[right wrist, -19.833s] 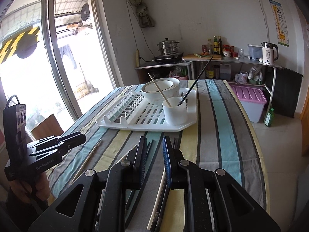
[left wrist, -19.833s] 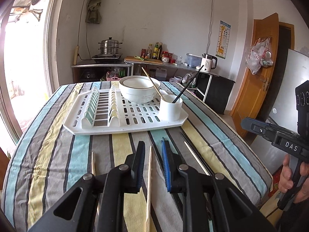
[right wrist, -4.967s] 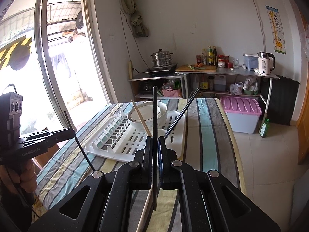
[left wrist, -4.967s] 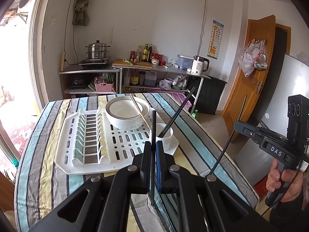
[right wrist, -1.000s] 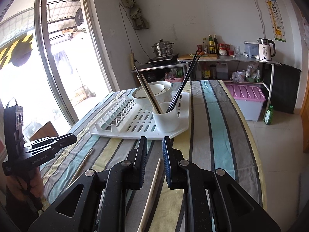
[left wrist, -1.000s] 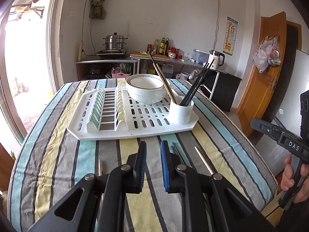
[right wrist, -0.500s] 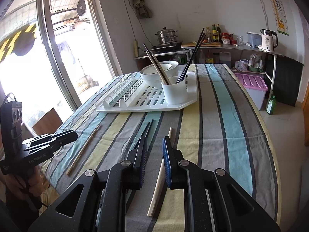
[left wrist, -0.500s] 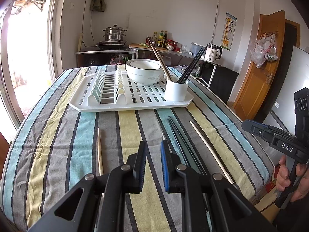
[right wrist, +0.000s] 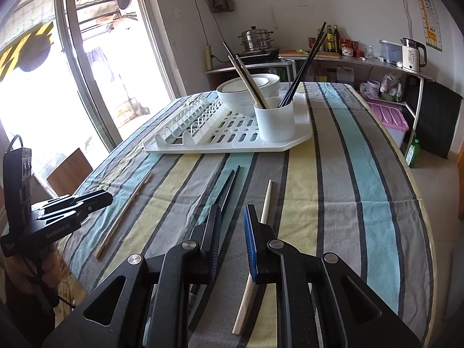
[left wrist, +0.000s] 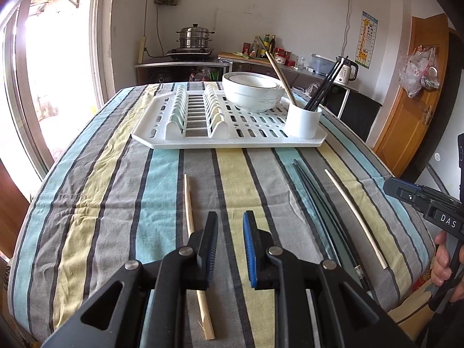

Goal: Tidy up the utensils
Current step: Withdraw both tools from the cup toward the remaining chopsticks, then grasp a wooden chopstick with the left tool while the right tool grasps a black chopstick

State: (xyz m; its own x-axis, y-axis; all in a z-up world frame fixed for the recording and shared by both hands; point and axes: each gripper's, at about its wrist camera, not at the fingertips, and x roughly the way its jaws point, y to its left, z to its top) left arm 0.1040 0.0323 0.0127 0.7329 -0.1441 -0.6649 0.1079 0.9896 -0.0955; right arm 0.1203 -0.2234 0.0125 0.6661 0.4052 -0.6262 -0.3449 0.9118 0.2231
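Observation:
A white cup (left wrist: 302,121) on the white drying rack (left wrist: 162,139) holds several black and wooden chopsticks. On the striped cloth lie a wooden chopstick (left wrist: 190,217) at the left, a pair of black chopsticks (left wrist: 319,203) and a pale chopstick (left wrist: 353,211) at the right. My left gripper (left wrist: 230,226) is open and empty, low over the cloth just right of the left wooden chopstick. My right gripper (right wrist: 232,220) is open and empty, between the black chopsticks (right wrist: 227,187) and the pale chopstick (right wrist: 265,208). The cup shows in the right wrist view (right wrist: 277,121) too.
A white bowl (left wrist: 252,91) sits on the rack behind the cup. The table's near edge is just under both grippers. Beyond the table are a counter with a steel pot (left wrist: 192,36), a kettle (left wrist: 346,71), and a wooden door (left wrist: 414,92).
Both grippers have dropped and drawn back from the rack toward the near end of the table. The loose chopsticks on the cloth now lie right at their fingertips.

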